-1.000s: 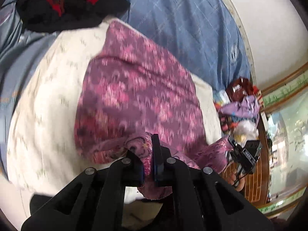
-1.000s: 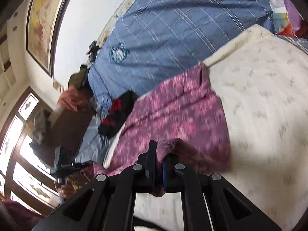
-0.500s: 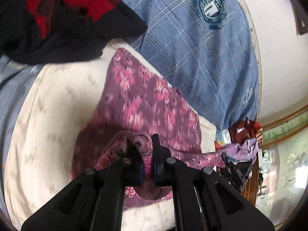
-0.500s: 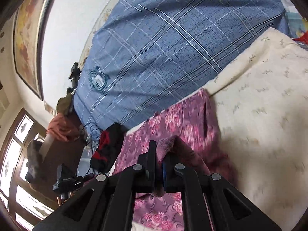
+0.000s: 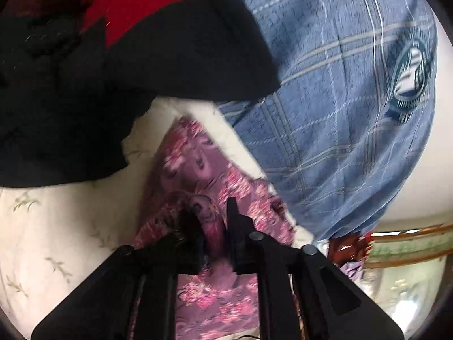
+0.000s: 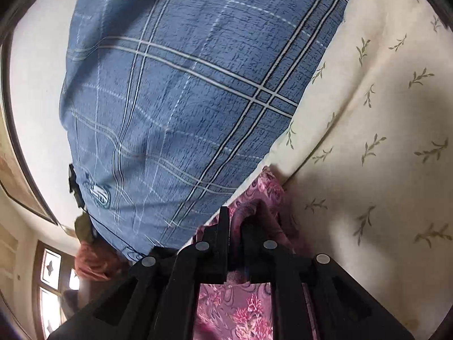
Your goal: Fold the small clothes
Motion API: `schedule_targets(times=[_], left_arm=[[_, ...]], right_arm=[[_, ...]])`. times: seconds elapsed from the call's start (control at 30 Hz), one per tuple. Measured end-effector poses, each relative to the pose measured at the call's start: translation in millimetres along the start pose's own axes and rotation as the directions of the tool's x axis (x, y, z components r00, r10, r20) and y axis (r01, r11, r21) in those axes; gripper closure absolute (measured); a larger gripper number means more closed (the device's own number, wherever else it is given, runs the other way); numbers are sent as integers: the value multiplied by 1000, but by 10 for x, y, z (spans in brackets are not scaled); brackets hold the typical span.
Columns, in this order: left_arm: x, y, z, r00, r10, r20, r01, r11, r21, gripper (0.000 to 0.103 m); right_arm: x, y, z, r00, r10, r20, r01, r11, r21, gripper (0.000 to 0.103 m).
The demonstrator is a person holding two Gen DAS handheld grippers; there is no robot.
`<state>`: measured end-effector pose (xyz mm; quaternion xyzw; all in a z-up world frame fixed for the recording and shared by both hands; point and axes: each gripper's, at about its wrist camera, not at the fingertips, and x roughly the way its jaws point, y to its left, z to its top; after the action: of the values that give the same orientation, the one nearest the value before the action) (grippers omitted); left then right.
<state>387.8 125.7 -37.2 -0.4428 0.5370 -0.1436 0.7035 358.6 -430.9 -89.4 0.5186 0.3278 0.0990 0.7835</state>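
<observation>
A purple garment with pink flowers (image 5: 198, 164) lies on a cream leaf-print sheet (image 5: 56, 226), doubled over toward its far edge. My left gripper (image 5: 212, 221) hangs low over that edge. Its jaws are opening, and a bunched fold of the garment still sits loosely between them. In the right wrist view the same purple garment (image 6: 235, 311) runs under my right gripper (image 6: 236, 226). Those jaws are also opening, with a fold of cloth humped up between the fingers. Neither gripper appears in the other's view.
A black and red garment (image 5: 113, 56) lies close beyond the left gripper, partly on the sheet. A blue checked quilt (image 5: 339, 113) borders the sheet's far side, seen too as quilt (image 6: 184, 99). Cream sheet (image 6: 368, 113) spreads to the right. Bags and clutter (image 5: 348, 246) sit past the bed.
Both grippers carried the garment's near edge forward and down over itself to the far edge. The jaws of both have parted slightly around the cloth. The other gripper has left each view.
</observation>
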Motion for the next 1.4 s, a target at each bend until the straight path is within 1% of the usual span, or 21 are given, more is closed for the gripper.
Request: schedule_targets(times=[0.07, 0.13, 0.2, 0.23, 0.27, 0.33, 0.43, 0.53, 0.57, 0.63, 0.67, 0.7, 0.77, 0.83, 0.9, 0.93, 1.0, 1.07, 1.17, 1.23, 1.4], left_arm=[[-43, -42, 32, 1000, -26, 9, 26, 1000, -5, 62], [-114, -78, 52, 999, -40, 27, 40, 999, -12, 52], [-196, -91, 77, 998, -50, 43, 51, 998, -23, 46], [-247, -85, 87, 997, -49, 57, 50, 998, -28, 40], [-289, -89, 124, 997, -39, 69, 41, 999, -29, 35], [-401, -64, 136, 995, 0, 99, 2, 1000, -24, 35], [-531, -42, 71, 994, 5, 108, -7, 1000, 17, 34], [-529, -133, -142, 993, 79, 92, -94, 980, 173, 34], [-507, -146, -230, 993, 93, 75, -107, 967, 230, 34], [-384, -121, -397, 995, 100, 17, -100, 943, 317, 34], [-330, -118, -443, 994, 105, -4, -98, 936, 337, 33], [-273, -116, -473, 993, 114, -19, -101, 932, 347, 34], [-68, -120, -466, 987, 151, -54, -125, 935, 332, 34], [92, -184, -381, 983, 180, -42, -159, 940, 303, 34], [132, -295, -251, 978, 208, 12, -203, 940, 275, 34], [111, -348, -173, 978, 203, 42, -207, 945, 253, 34], [-10, -420, -5, 981, 168, 100, -184, 965, 187, 34], [-202, -435, 120, 976, 149, 158, -172, 974, 145, 34], [-403, -376, 149, 970, 159, 183, -190, 968, 162, 34], [-473, -290, 83, 965, 192, 181, -228, 952, 206, 34], [-333, -77, -211, 963, 240, 121, -265, 918, 294, 34]], right_arm=[[3, -29, 49, 1000, 19, 13, -20, 1000, 20, 92], [8, -45, 94, 999, 28, 25, -29, 998, 47, 90], [-18, -83, 128, 998, 35, 51, -39, 995, 88, 80], [-62, -106, 151, 996, 37, 81, -45, 993, 105, 71], [-121, -125, 168, 993, 47, 110, -61, 991, 121, 67], [-241, -176, 213, 984, 74, 160, -98, 984, 151, 66], [-317, -107, 225, 993, -2, 118, -7, 997, 74, 65], [-296, 57, 106, 997, -75, 17, 76, 993, -92, 65], [-287, 106, 40, 996, -82, -23, 78, 987, -140, 65], [-247, 168, -113, 991, -42, -125, 16, 980, -198, 65], [-208, 186, -159, 986, -38, -165, 4, 979, -205, 63], [-97, 208, -218, 973, -72, -221, 23, 976, -218, 61], [94, 233, -263, 954, -136, -268, 72, 969, -235, 61], [251, 277, -205, 955, -175, -238, 116, 963, -242, 61], [305, 351, -36, 983, -123, -137, 95, 976, -198, 61], [300, 386, 69, 993, -87, -78, 72, 983, -171, 61], [266, 433, 218, 999, -48, -5, 47, 990, -131, 61], [206, 467, 324, 997, -61, 40, 65, 989, -132, 60], [86, 452, 378, 991, -127, 41, 132, 973, -189, 55], [-16, 363, 358, 983, -181, 38, 184, 955, -233, 53], [-59, 80, 197, 966, -257, -19, 243, 934, -264, 52]])
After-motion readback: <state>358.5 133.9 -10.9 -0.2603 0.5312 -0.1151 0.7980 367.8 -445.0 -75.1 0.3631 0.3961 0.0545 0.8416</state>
